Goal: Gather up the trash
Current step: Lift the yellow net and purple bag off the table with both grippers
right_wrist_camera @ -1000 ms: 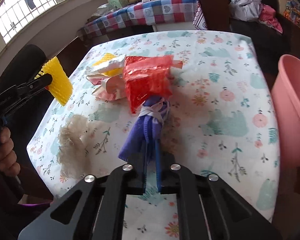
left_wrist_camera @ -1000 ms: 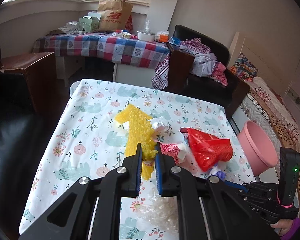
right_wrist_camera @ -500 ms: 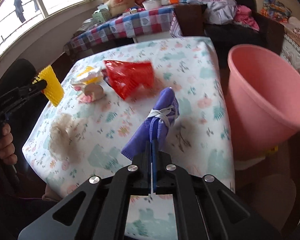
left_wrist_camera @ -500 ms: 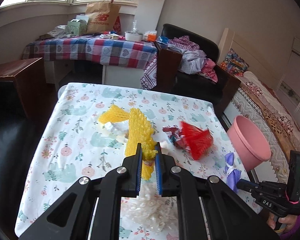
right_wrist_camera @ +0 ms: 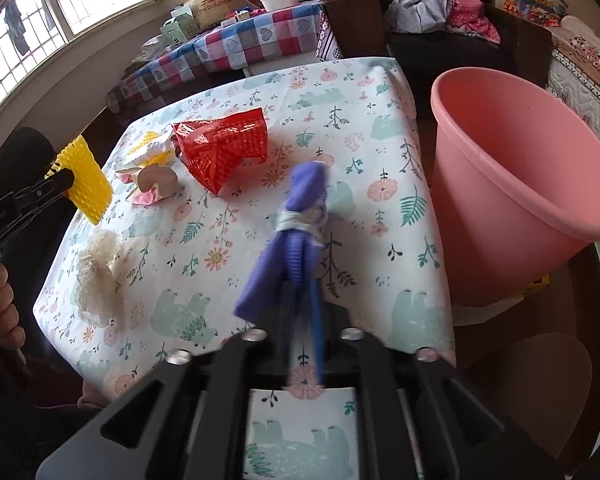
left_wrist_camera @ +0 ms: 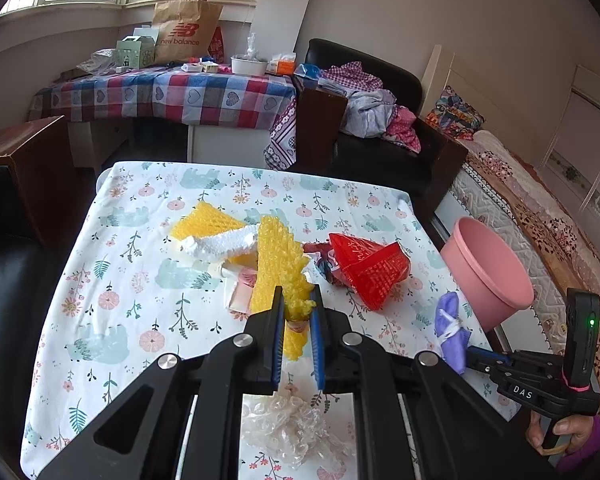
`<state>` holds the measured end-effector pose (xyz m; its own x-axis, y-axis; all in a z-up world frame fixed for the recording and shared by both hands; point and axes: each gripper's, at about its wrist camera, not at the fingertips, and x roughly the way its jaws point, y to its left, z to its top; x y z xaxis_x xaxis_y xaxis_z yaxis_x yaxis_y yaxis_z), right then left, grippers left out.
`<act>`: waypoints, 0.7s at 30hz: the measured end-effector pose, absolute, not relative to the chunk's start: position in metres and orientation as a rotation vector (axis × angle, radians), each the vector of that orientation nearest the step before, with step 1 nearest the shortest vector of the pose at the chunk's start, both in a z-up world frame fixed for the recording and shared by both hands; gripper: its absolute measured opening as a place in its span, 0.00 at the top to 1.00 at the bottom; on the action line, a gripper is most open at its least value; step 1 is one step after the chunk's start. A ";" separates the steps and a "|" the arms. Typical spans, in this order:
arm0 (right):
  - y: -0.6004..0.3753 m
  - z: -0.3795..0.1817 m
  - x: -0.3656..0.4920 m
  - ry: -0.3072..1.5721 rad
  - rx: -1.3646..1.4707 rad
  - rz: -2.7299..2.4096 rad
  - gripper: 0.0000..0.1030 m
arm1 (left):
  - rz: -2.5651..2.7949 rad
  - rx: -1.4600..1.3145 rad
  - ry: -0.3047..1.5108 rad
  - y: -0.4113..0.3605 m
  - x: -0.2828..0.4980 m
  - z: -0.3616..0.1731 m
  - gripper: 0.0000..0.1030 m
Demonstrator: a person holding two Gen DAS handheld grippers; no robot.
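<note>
My left gripper (left_wrist_camera: 297, 304) is shut on a yellow foam net (left_wrist_camera: 279, 264) and holds it above the floral table (left_wrist_camera: 140, 280); it also shows in the right wrist view (right_wrist_camera: 85, 176). My right gripper (right_wrist_camera: 306, 280) is shut on a purple cloth bundle (right_wrist_camera: 300, 216) tied with a white band, held above the table's right edge, left of the pink bucket (right_wrist_camera: 512, 184). The bundle (left_wrist_camera: 452, 332) and bucket (left_wrist_camera: 486, 272) also show in the left wrist view. On the table lie a red plastic bag (left_wrist_camera: 366, 266), a second yellow net (left_wrist_camera: 204, 222), white foam (left_wrist_camera: 220, 244) and clear bubble wrap (left_wrist_camera: 296, 432).
A black sofa (left_wrist_camera: 4, 300) borders the table's left side. A checked side table (left_wrist_camera: 160, 96) with a paper bag stands behind. An armchair (left_wrist_camera: 380, 128) with clothes and a bed (left_wrist_camera: 540, 208) are to the right. Small pink-white wrappers (right_wrist_camera: 152, 184) lie beside the red bag.
My right gripper has lifted the purple bundle off the table and carried it right, toward the pink bucket. My left gripper has pulled back a little, still holding the yellow net.
</note>
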<state>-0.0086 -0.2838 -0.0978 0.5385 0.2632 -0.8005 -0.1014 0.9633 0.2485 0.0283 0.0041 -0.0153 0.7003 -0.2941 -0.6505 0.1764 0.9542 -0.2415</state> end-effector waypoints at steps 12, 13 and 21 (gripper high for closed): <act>-0.275 -0.084 -0.005 0.956 0.233 0.288 0.67 | -0.272 -0.191 0.730 0.013 0.027 -0.012 0.90; -0.273 -0.086 -0.004 0.964 0.229 0.287 0.67 | -0.276 -0.193 0.730 0.013 0.027 -0.012 0.90; -0.271 -0.099 0.009 1.003 0.227 0.251 0.67 | -0.291 -0.196 0.723 0.014 0.025 -0.012 0.90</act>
